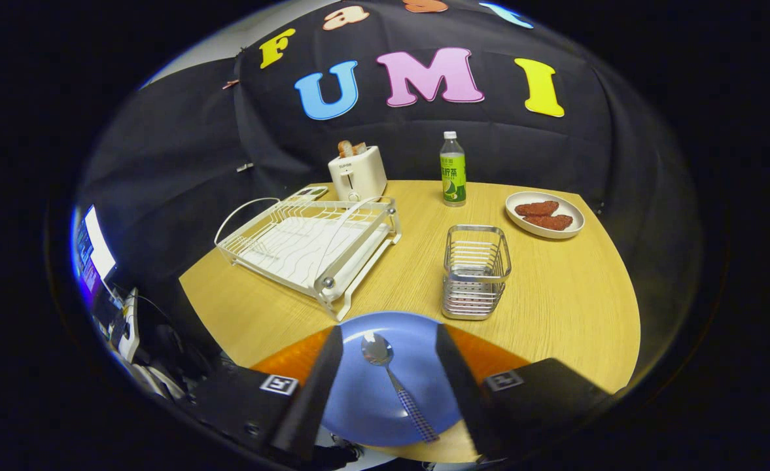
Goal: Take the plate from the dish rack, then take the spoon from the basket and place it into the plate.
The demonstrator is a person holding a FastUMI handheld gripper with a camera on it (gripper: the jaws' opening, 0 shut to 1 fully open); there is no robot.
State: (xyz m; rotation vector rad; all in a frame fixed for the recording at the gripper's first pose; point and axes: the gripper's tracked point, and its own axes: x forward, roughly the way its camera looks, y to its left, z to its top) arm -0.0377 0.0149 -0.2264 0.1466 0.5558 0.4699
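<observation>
Black gripper (pixel 388 392), square markers, apparently orange-backed fingers (pixel 313 392).

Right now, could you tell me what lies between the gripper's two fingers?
In the gripper view, the spoon lies on the blue plate between the open fingers, touching neither; the gripper holds nothing.

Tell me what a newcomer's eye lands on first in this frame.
First the blue plate between the open gripper's fingers, with a spoon lying in it, untouched by either finger. Beyond the fingers stand an empty metal basket and, beside it, an empty white dish rack on the wooden table.
</observation>
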